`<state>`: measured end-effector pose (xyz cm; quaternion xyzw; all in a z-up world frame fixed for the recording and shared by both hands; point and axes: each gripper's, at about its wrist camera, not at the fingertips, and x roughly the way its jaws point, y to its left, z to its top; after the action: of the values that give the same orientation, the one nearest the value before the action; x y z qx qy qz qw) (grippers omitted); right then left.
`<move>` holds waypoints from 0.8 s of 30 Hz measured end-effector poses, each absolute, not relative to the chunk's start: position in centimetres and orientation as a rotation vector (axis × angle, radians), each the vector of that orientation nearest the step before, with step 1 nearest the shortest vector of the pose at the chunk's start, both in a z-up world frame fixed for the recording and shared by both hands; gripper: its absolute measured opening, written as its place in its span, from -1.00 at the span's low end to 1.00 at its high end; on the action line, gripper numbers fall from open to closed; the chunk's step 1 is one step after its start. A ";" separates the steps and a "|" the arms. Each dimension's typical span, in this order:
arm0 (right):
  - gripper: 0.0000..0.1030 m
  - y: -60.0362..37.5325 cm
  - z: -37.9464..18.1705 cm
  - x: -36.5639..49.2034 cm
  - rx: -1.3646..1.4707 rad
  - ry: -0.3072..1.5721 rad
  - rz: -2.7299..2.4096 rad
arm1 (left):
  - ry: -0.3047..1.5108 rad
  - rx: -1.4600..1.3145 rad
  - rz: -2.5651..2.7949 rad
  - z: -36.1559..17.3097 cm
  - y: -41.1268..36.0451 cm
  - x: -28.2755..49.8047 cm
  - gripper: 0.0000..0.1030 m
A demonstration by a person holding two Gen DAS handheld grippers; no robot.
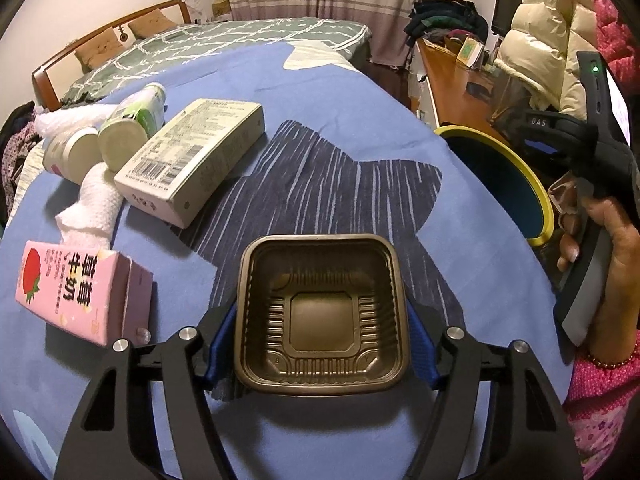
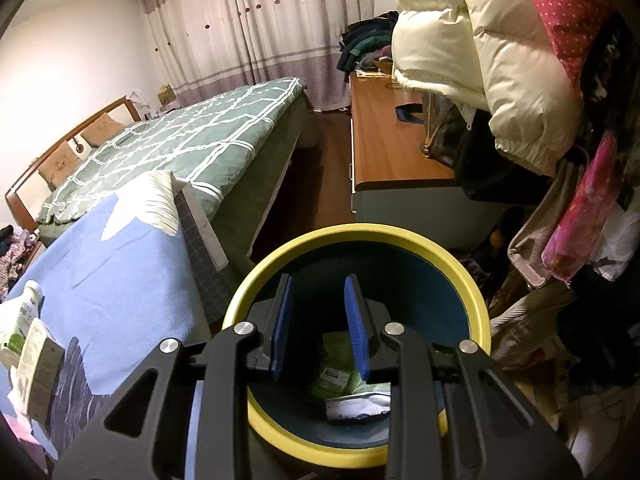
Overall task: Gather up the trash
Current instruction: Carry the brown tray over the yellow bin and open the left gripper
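Two blue pads of your left gripper (image 1: 322,340) bracketed the brown plastic tray (image 1: 322,314) on the blue bedsheet (image 1: 400,112), seemingly clamping it. The bin (image 1: 516,184) lay to its right, where your right gripper (image 2: 319,328) hovered parted, holding nothing.

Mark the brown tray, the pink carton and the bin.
brown tray (image 1: 322,316), left wrist view, on its ribbed inner floor.
pink carton (image 1: 68,286), left wrist view, on its printed top face.
bin (image 2: 360,230), right wrist view, on its yellow rim.
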<state>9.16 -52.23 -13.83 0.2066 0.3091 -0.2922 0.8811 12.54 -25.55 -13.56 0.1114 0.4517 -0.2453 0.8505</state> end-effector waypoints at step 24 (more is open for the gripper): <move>-0.24 -53.6 -11.1 -0.1 0.382 0.611 -0.542 | 0.919 0.338 -0.757 -10.1 -42.2 16.5 0.35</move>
<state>-0.08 -53.64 -11.14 0.1848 0.2951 -0.2621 0.9001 16.51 -42.17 -10.14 0.1583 0.4307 -0.3550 0.8145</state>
